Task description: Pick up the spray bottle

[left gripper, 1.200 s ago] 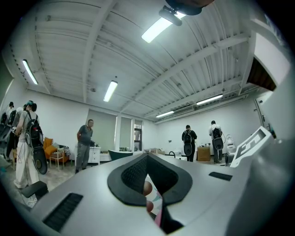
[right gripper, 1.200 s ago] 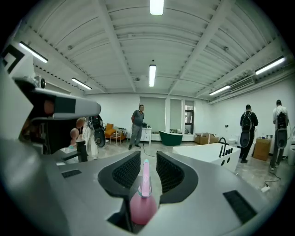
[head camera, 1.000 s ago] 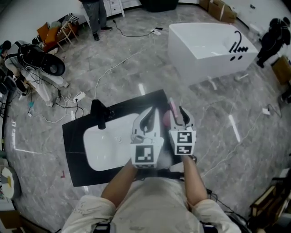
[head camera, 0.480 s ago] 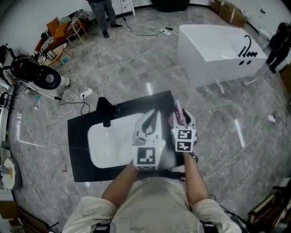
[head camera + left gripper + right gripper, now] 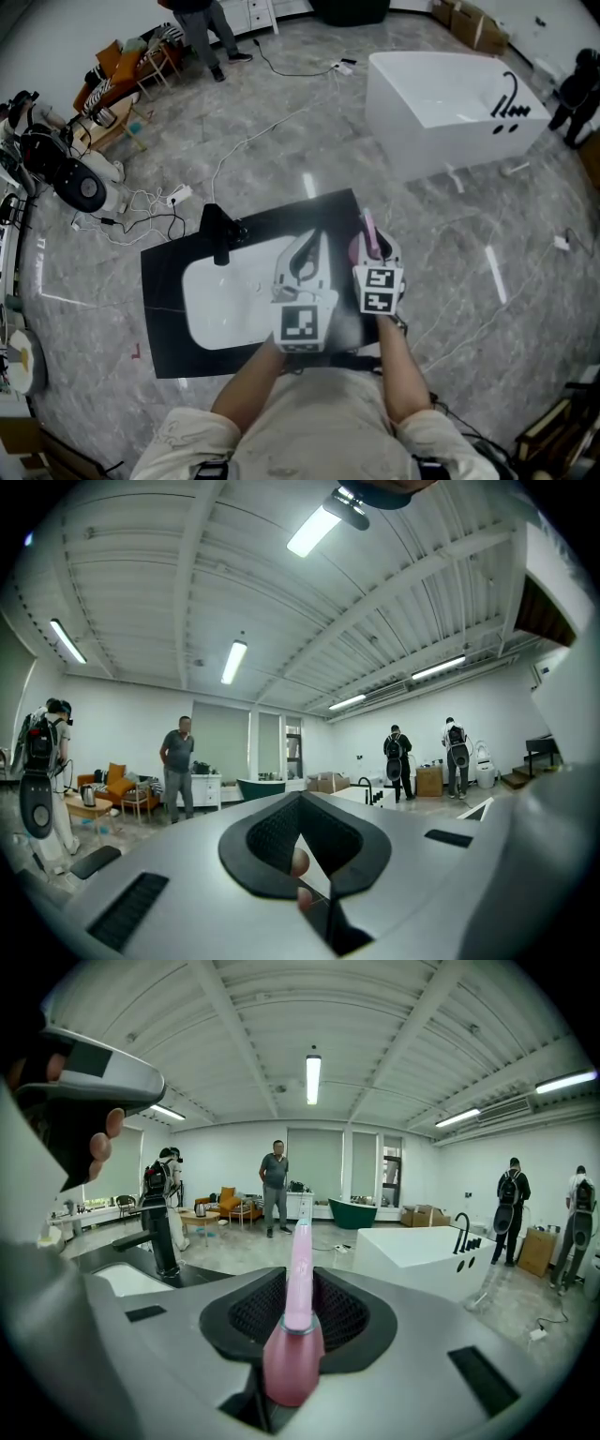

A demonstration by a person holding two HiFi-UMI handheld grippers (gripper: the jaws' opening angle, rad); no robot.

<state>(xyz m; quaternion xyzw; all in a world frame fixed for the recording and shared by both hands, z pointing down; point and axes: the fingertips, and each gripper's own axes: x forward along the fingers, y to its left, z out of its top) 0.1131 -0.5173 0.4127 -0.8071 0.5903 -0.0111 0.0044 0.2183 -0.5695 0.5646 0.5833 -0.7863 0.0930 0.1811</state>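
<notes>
The pink spray bottle (image 5: 367, 233) stands at the right end of the black counter (image 5: 165, 281), its slim neck upright. My right gripper (image 5: 374, 241) is around it. In the right gripper view the spray bottle (image 5: 294, 1358) sits deep between the black pads (image 5: 361, 1321), whose jaws are closing and touch its round body. My left gripper (image 5: 313, 246) hovers just left of it over the white sink (image 5: 220, 302). In the left gripper view the left gripper (image 5: 302, 855) is level, its jaws together with nothing in them.
A black faucet (image 5: 217, 234) rises at the sink's far left. A white bathtub (image 5: 450, 94) stands on the floor at the back right. Cables (image 5: 230, 150) and gear lie on the floor at the left, and a person (image 5: 200, 26) stands at the back.
My right gripper has come down a little around the pink bottle, and its jaws have drawn in on it. The left gripper has stayed where it was.
</notes>
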